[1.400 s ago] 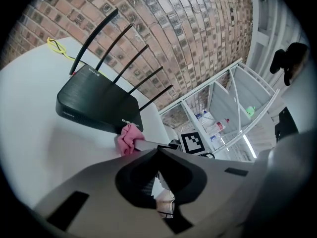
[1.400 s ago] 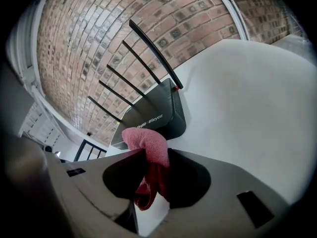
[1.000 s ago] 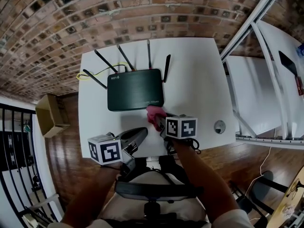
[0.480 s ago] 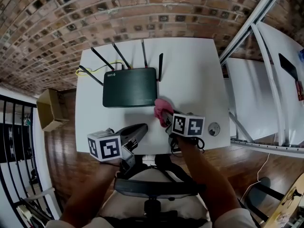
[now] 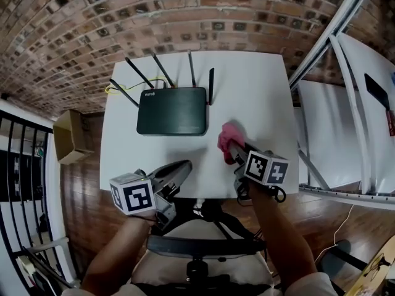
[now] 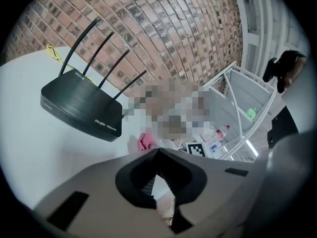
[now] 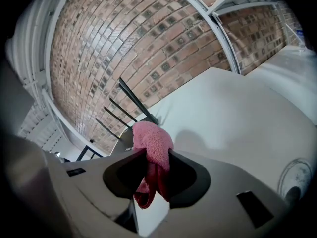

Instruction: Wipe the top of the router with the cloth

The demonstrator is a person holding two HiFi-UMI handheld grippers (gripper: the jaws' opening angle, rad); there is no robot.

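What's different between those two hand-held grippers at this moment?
The right gripper clamps a pink cloth; the left gripper holds nothing. The right is out over the table near the router's corner; the left sits at the table's near edge. Both have jaws closed and carry a marker cube.

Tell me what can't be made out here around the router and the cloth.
- Head view: where the yellow cable ends behind the router is too small to see.
- Right gripper view: the cloth hides the router's body; only antennas show.
- Left gripper view: a mosaic patch covers the background beyond the table.
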